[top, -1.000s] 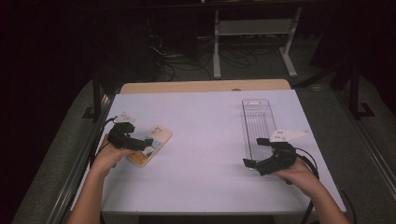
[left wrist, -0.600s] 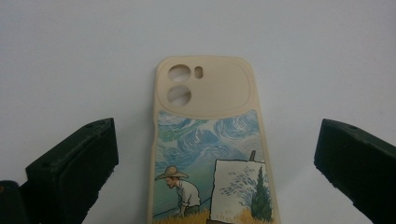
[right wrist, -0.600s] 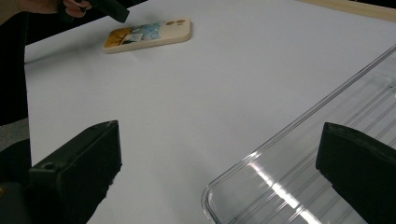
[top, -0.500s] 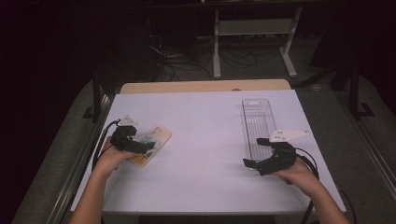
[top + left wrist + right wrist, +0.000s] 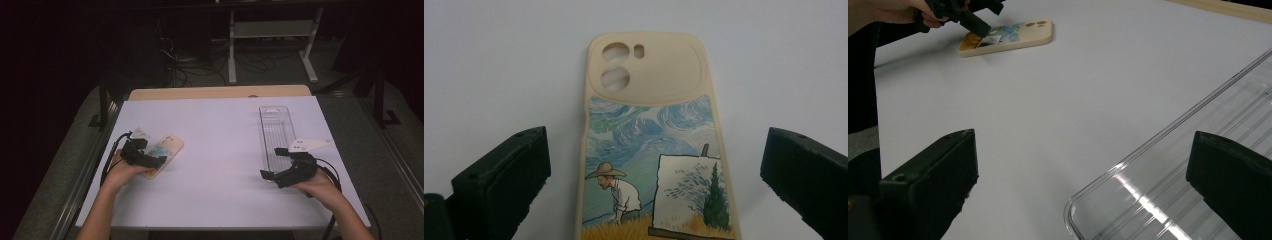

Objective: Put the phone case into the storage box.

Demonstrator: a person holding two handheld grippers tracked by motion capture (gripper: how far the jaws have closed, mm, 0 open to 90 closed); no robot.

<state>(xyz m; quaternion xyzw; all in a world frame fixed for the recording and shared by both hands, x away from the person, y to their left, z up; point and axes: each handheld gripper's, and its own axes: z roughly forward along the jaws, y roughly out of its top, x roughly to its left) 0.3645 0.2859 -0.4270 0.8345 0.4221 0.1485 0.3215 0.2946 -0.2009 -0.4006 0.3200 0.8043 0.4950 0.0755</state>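
Note:
A cream phone case (image 5: 654, 145) printed with a painter in a straw hat lies flat on the white table, camera cut-outs at its far end. My left gripper (image 5: 150, 161) hovers over its near end, open, one jaw on each side of the case (image 5: 162, 153). My right gripper (image 5: 274, 170) is open at the near end of a long clear plastic tray (image 5: 275, 131), its jaws straddling the tray's corner (image 5: 1128, 200) with nothing between them. The right gripper view also catches the case (image 5: 1008, 36) and the left gripper far off.
The white table top (image 5: 220, 145) spreads wide between the case and the tray. A wooden strip (image 5: 220, 93) runs along its far edge. Beyond it, on a dark floor, are cables and a metal stand (image 5: 270, 40).
My left gripper has drawn back slightly toward the person along the case. The right gripper and the tray have not moved.

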